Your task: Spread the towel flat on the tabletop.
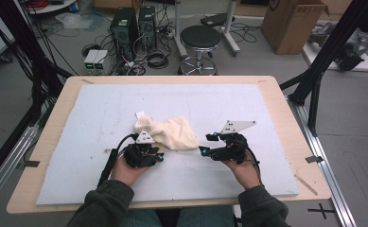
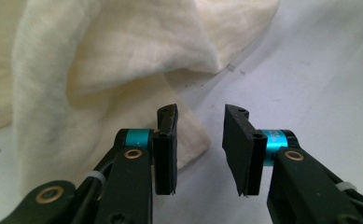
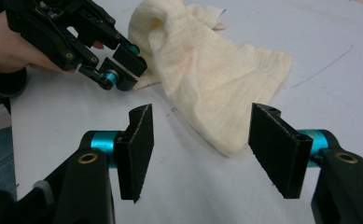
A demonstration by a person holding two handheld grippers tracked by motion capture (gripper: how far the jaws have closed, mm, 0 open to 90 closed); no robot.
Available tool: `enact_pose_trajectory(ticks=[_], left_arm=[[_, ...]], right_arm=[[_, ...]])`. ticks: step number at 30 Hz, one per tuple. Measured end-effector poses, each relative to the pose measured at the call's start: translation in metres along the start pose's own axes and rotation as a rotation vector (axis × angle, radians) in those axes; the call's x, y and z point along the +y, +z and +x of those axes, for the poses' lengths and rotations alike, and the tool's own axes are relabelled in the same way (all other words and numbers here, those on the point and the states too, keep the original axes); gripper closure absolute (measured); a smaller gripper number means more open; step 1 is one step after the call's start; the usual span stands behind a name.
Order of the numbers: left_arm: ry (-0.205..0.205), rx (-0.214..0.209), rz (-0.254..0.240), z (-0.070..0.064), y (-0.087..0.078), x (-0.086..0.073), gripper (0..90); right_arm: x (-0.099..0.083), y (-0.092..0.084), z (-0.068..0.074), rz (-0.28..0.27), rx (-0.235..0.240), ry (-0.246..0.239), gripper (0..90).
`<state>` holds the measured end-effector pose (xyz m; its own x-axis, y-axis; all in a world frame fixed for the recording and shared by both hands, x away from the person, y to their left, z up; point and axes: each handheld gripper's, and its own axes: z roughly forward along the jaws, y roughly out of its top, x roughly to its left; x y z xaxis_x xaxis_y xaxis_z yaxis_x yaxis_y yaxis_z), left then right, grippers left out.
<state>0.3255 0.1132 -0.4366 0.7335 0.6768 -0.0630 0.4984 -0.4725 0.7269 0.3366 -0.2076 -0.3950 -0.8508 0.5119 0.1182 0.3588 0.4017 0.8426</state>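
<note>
Cream cloth (image 1: 170,132) crumpled mid-worktop (image 1: 267,90), nothing flattened or folded yet; left claw (image 2: 198,149) at its near edge, jaws part-open with no fabric pinched between; right claw (image 3: 207,149) just beside, wider open, empty; grasp and spreading both pending.

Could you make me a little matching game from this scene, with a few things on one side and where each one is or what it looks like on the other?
Things:
1. cream cloth
2. left tool
3. right tool
4. black stool

Descriptions:
A. on the floor beyond the table's far edge
B. crumpled on the pale foam mat
C. jaws apart at the cloth's near left corner, nothing pinched
D. jaws wide apart over bare mat, just short of the cloth's right edge

Pairs: 1-B, 2-C, 3-D, 4-A
</note>
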Motion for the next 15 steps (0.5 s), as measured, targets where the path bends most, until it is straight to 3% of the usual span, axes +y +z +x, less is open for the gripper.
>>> enact_pose_trajectory(ticks=[8,15], left_arm=[[-0.006,0.036,0.015,0.0004,0.0031,0.0035,79.4],[0.026,0.040,0.032,0.0000,0.0026,0.0060,84.0]], right_arm=[[0.0001,-0.0014,0.0003,-0.009,-0.005,-0.003,40.5],[-0.0022,0.0038,0.0020,0.012,0.005,-0.022,40.8]])
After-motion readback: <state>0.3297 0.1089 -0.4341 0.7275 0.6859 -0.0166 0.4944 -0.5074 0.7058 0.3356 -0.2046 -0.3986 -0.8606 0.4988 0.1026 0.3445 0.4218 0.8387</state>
